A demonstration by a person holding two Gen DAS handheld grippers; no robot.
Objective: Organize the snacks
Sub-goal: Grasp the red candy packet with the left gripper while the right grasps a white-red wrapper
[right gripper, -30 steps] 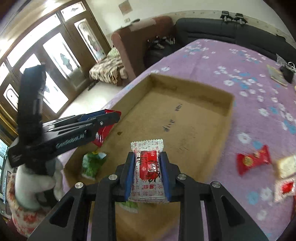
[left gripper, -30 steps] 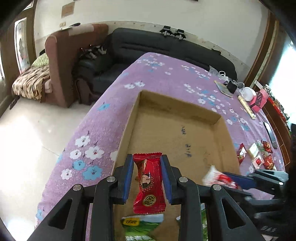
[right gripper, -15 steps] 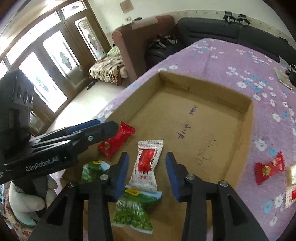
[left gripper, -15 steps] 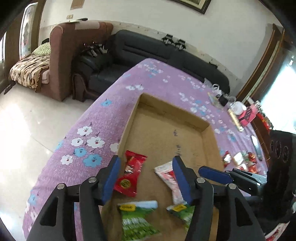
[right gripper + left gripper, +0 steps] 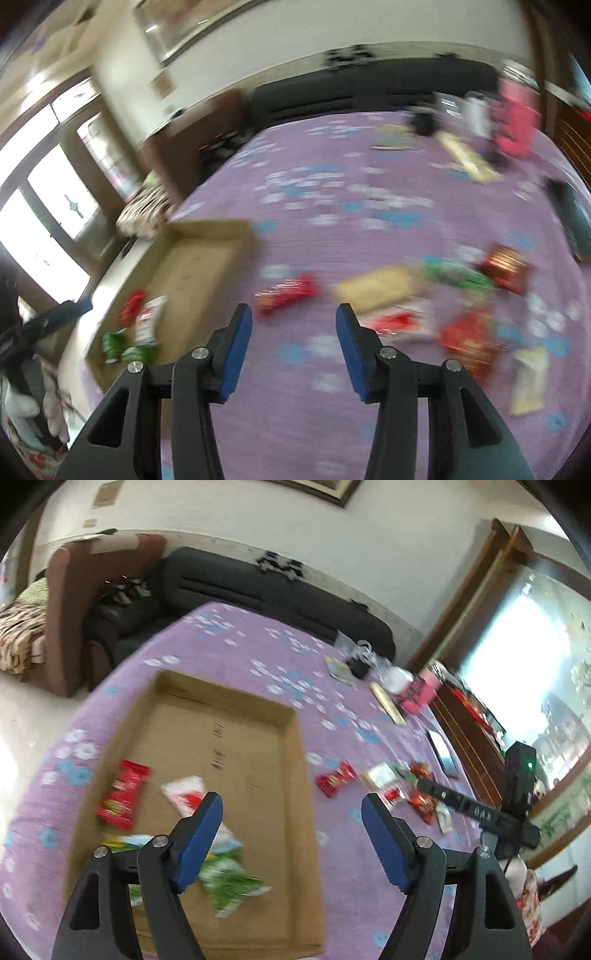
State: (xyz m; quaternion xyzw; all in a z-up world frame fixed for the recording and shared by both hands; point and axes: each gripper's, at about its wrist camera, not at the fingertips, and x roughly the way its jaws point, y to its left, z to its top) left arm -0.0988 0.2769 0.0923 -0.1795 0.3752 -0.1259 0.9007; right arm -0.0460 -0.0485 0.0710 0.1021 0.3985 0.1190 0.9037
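Observation:
A shallow cardboard box (image 5: pixel 288 738) lies on the purple flowered tablecloth. Inside it are a red snack packet (image 5: pixel 123 794), a white-and-red packet (image 5: pixel 184 794) and green packets (image 5: pixel 232 882). My left gripper (image 5: pixel 291 812) is open and empty above the box's right wall. My right gripper (image 5: pixel 293 325) is open and empty over the cloth, facing loose snacks: a red packet (image 5: pixel 288 293), a beige one (image 5: pixel 376 288), a green one (image 5: pixel 458 275) and more red ones (image 5: pixel 469 336). The box (image 5: pixel 207 254) shows at the left of the right wrist view. That view is blurred.
At the table's far end stand a pink box (image 5: pixel 419 694), a white cup (image 5: pixel 397 674), a long beige bar (image 5: pixel 388 703) and a dark phone (image 5: pixel 443 753). A black sofa (image 5: pixel 258 590) and brown armchair (image 5: pixel 74 602) stand beyond the table.
Both grippers let go of their packets, which now lie in the box. Both then swung right; the right gripper now faces the loose snacks on the cloth.

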